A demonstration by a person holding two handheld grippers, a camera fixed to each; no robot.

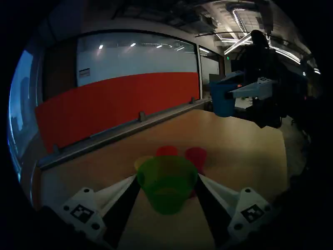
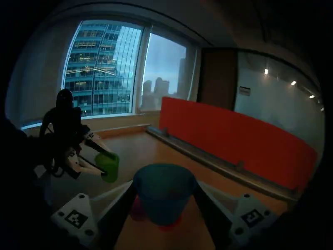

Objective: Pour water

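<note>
Item one: your left gripper [image 1: 167,180], its fingers clamped on either side of a green cup [image 1: 166,198], which is held mouth up over the bench [image 1: 249,141]. Item two: your right gripper [image 2: 164,185], its fingers pressed against both sides of a blue cup [image 2: 164,204], also mouth up. In the left gripper view this blue cup hangs up to the right, well apart from the green cup, over the far part of the bench. In the right gripper view the green cup sits off to the left, lower than the window sill. Item three: three cups stand on the bench close together, just behind the green cup in the left gripper view: a yellow cup [image 1: 142,161], a red cup [image 1: 166,151] and a pink cup [image 1: 196,156]. In the right gripper view the pink one peeks out under the blue cup. Item four: a red panel [image 1: 116,104] runs along the bench's far edge, with a grey rail [image 1: 125,129] at its foot. Item five: a window [image 2: 104,66] with towers outside. You cannot tell whether either held cup has water in it.
</note>
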